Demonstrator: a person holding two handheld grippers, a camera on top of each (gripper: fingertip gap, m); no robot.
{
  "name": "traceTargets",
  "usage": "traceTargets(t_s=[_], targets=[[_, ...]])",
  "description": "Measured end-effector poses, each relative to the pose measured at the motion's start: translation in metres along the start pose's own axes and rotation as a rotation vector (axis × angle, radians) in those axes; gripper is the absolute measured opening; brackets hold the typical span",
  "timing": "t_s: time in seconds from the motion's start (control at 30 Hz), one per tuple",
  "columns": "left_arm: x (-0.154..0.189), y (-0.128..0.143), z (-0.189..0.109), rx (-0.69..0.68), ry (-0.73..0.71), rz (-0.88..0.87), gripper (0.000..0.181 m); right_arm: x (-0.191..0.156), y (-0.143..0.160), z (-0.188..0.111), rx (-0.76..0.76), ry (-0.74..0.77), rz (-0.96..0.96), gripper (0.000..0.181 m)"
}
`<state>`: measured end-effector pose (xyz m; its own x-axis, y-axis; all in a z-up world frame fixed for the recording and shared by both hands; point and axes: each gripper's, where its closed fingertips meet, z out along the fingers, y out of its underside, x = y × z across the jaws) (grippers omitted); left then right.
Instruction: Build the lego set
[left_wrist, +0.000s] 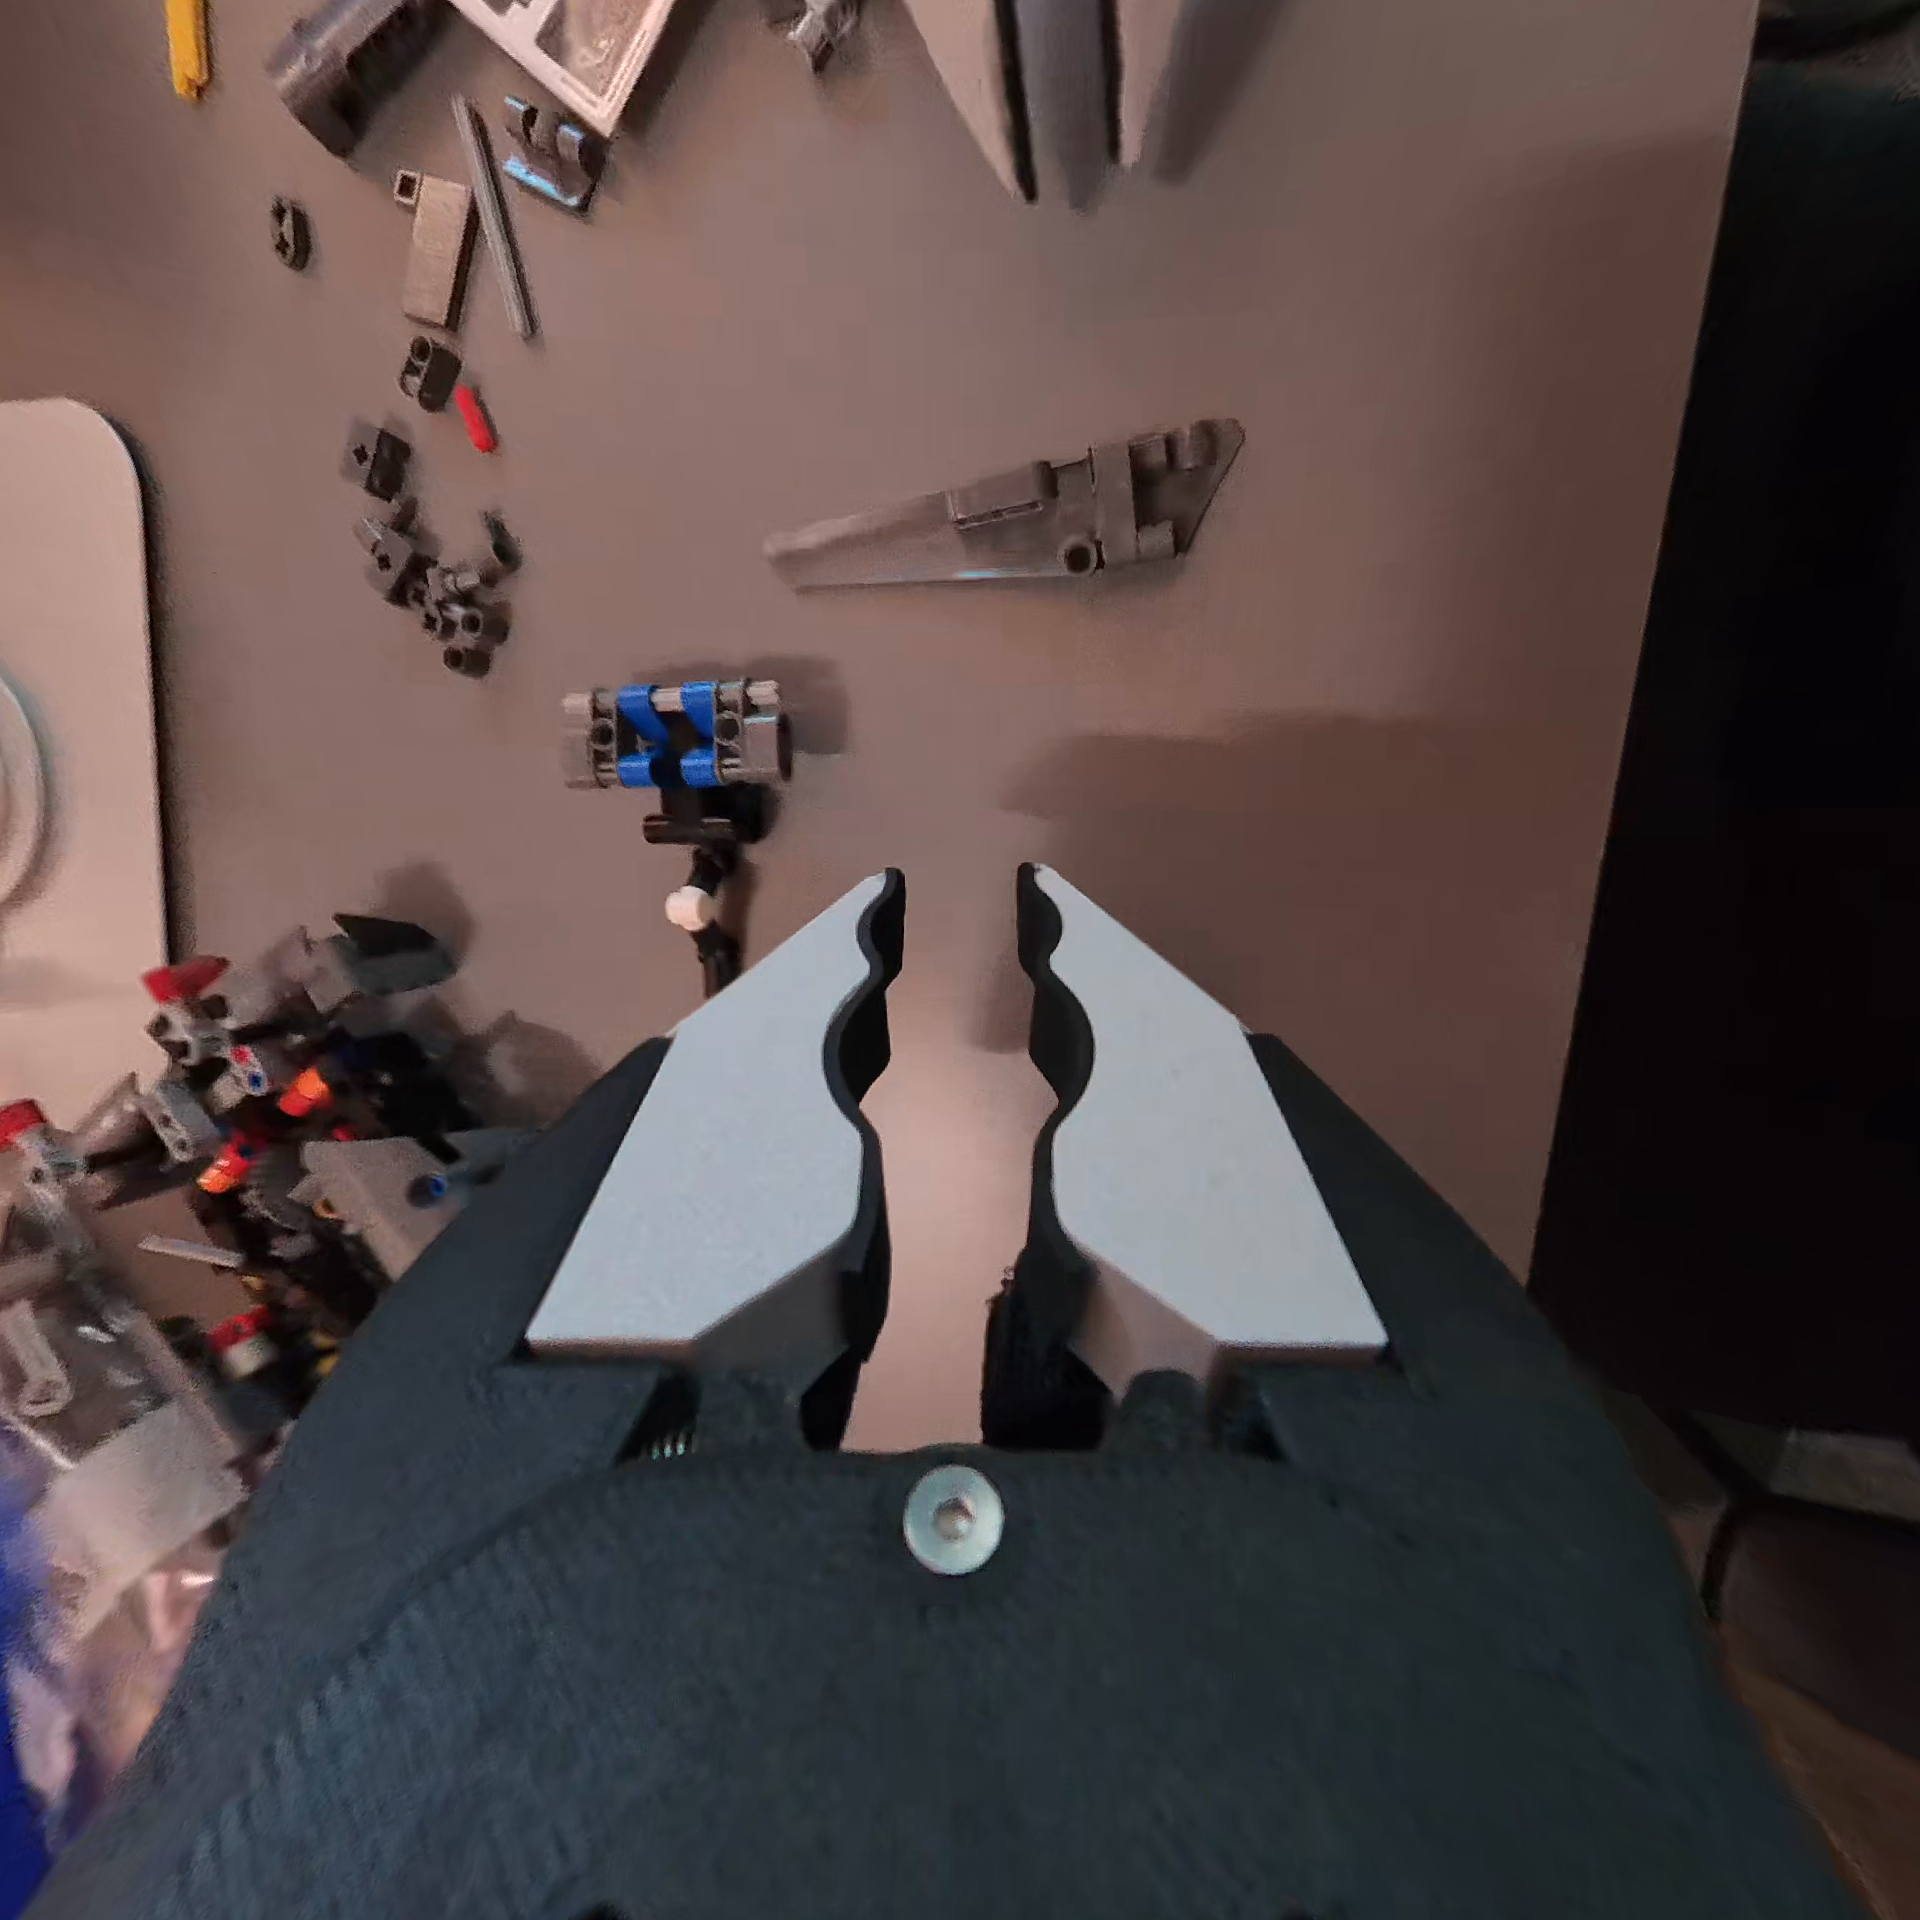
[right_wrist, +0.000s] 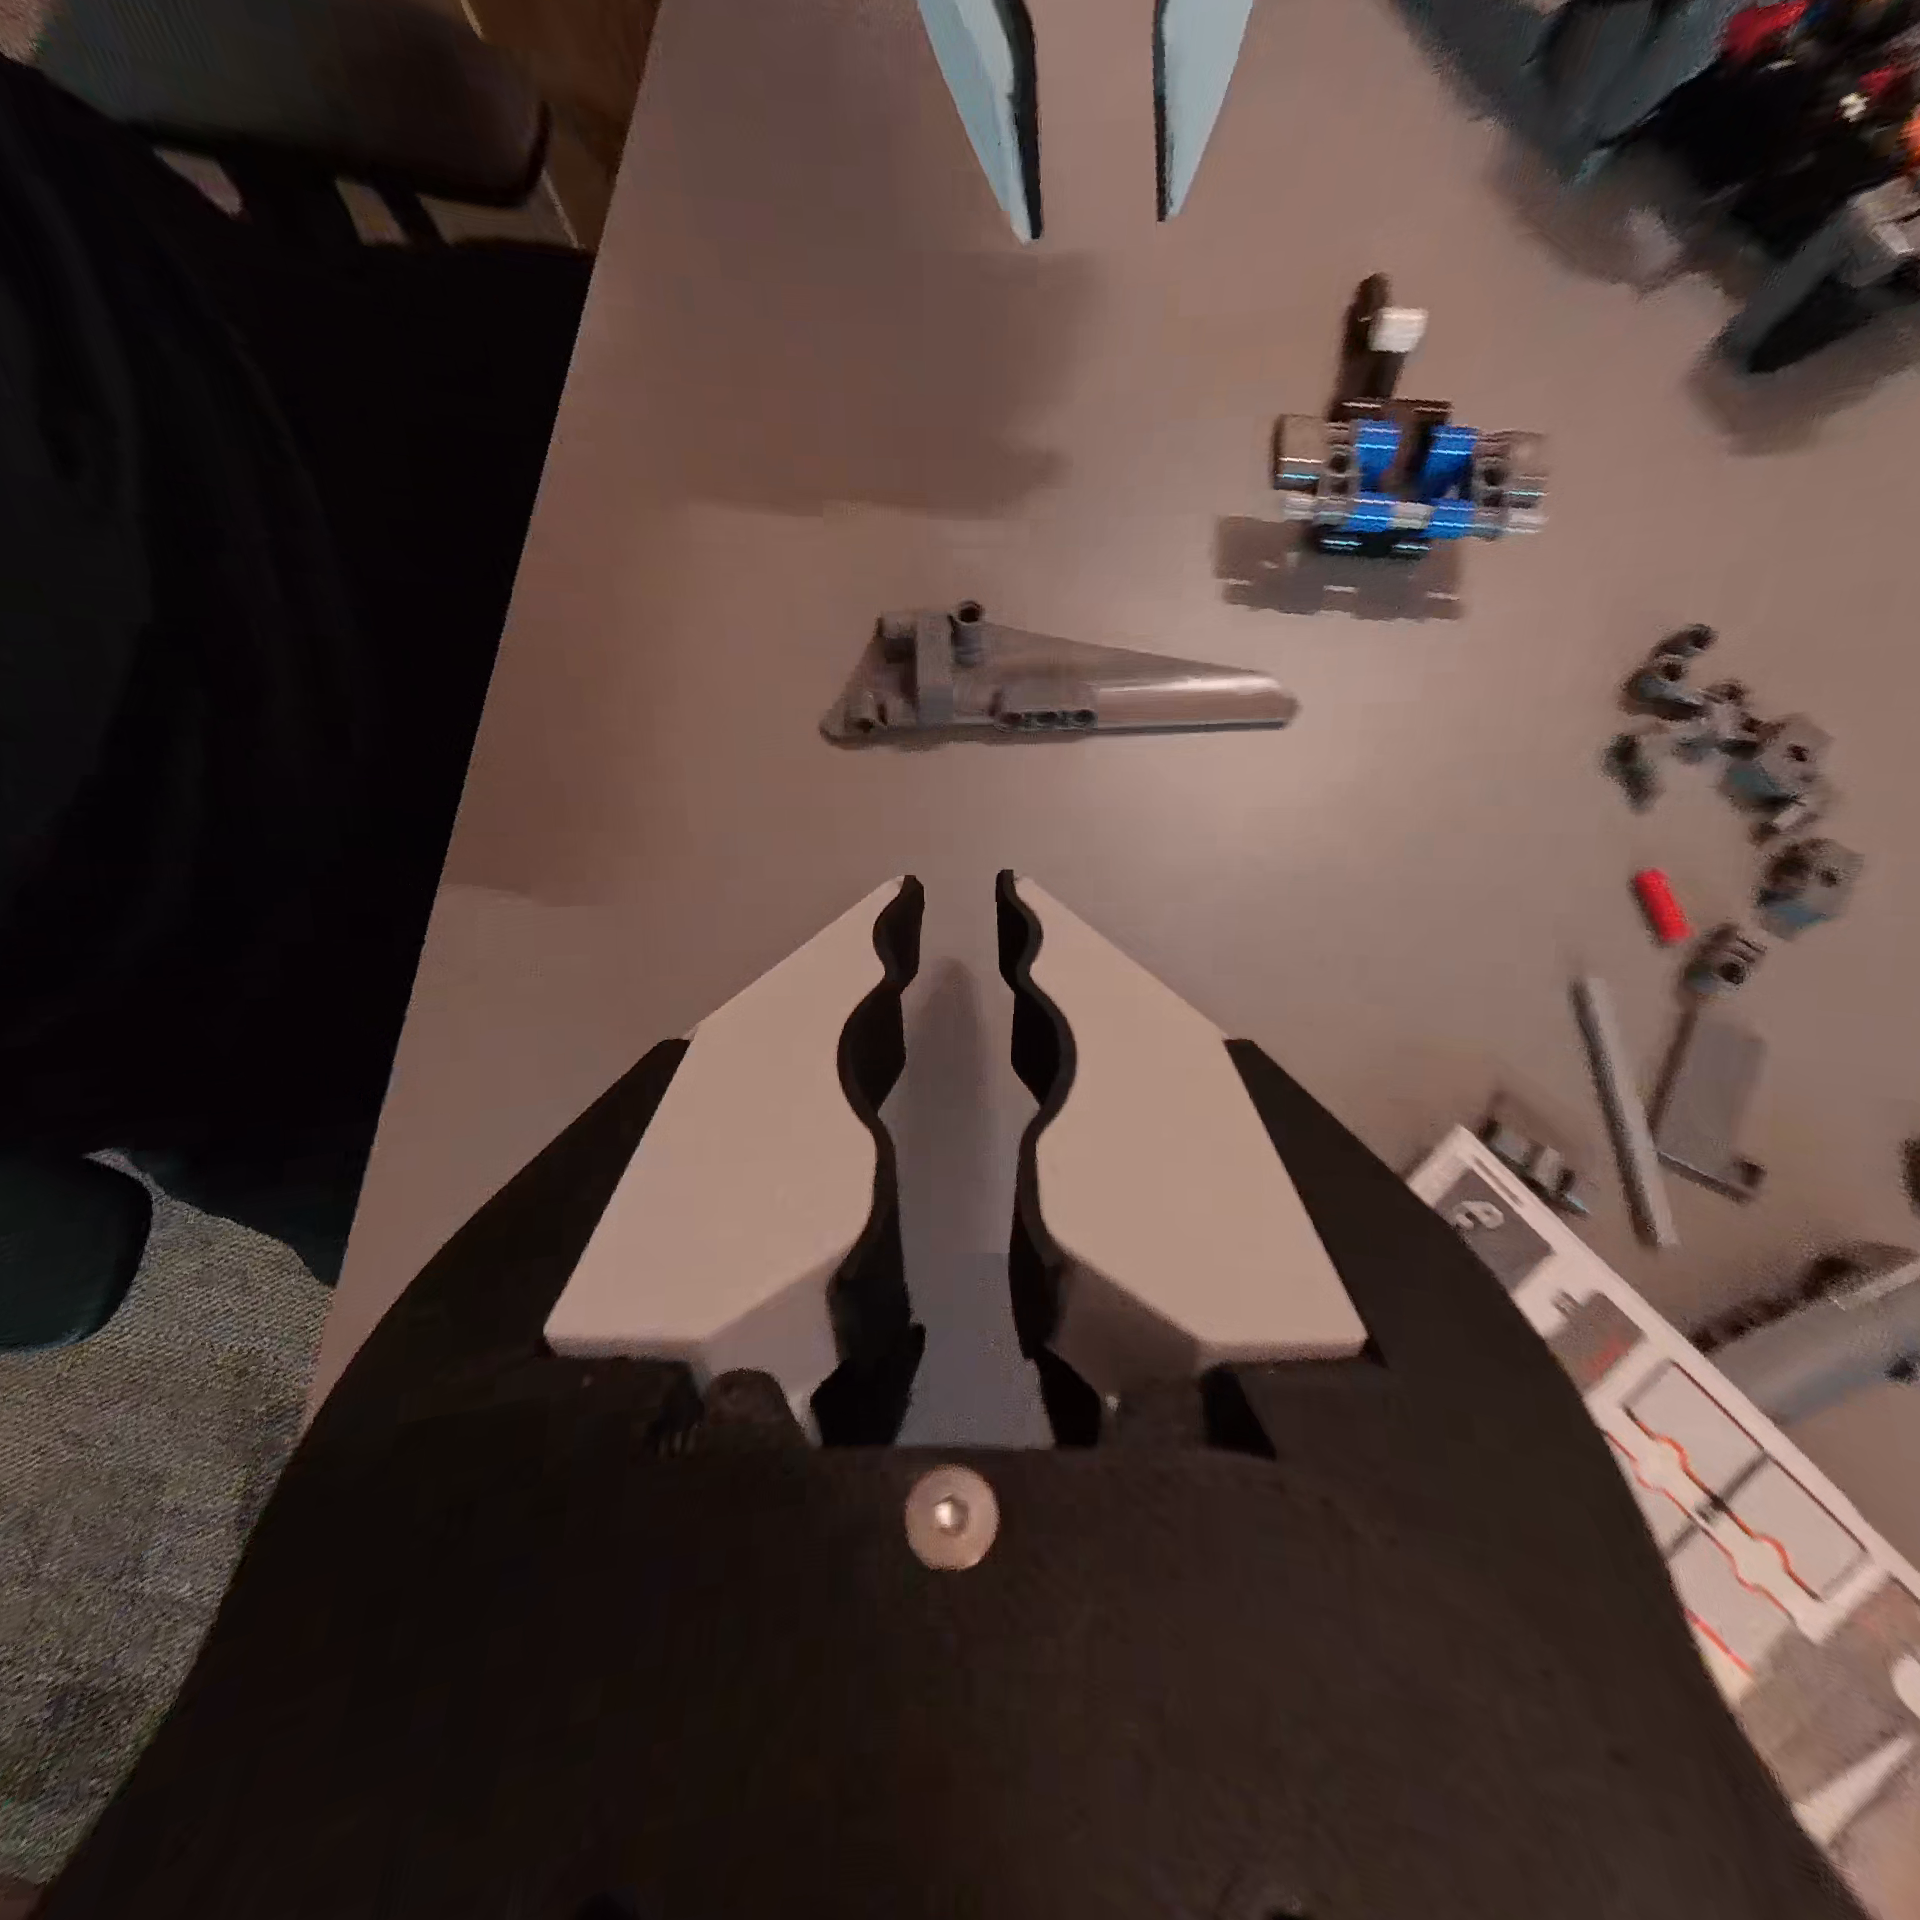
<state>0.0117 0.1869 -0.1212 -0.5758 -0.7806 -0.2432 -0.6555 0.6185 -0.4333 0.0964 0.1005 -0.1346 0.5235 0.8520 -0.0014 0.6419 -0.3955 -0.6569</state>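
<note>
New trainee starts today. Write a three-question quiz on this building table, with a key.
1. True or false: the left gripper holds a brick.
2. Which lies nearest the right gripper? A) the grey wedge piece B) the blue and grey assembly C) the small red pin
3. Fill in: the instruction booklet lies at the ______ edge of the right wrist view.

Key
1. False: its fingers are apart with nothing between them.
2. A
3. Right
</note>
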Motion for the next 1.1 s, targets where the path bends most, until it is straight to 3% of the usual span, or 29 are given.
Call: traceTargets(t_s=[0.23,0.57,0.87,0.97,1.1], targets=[[0.006,0.012,0.005,0.063,-0.013,-0.083,0.016,-0.003,-0.015,0.039,-0.041,0.031,0.079,0.002],[-0.004,0.026,-0.001,0.093,-0.084,-0.132,0.018,-0.003,-0.069,0.076,0.041,0.075,0.071,0.002],[-0.031,0.027,-0.018,0.200,-0.274,-0.139,0.025,0.007,-0.064,-0.003,0.197,0.203,0.127,0.014],[-0.048,0.019,-0.024,0.229,-0.399,-0.090,0.023,0.014,-0.046,-0.034,0.202,0.315,0.144,0.025],[-0.061,0.004,-0.027,0.265,-0.462,-0.040,0.021,0.024,-0.007,-0.073,0.120,0.491,0.170,0.030]])
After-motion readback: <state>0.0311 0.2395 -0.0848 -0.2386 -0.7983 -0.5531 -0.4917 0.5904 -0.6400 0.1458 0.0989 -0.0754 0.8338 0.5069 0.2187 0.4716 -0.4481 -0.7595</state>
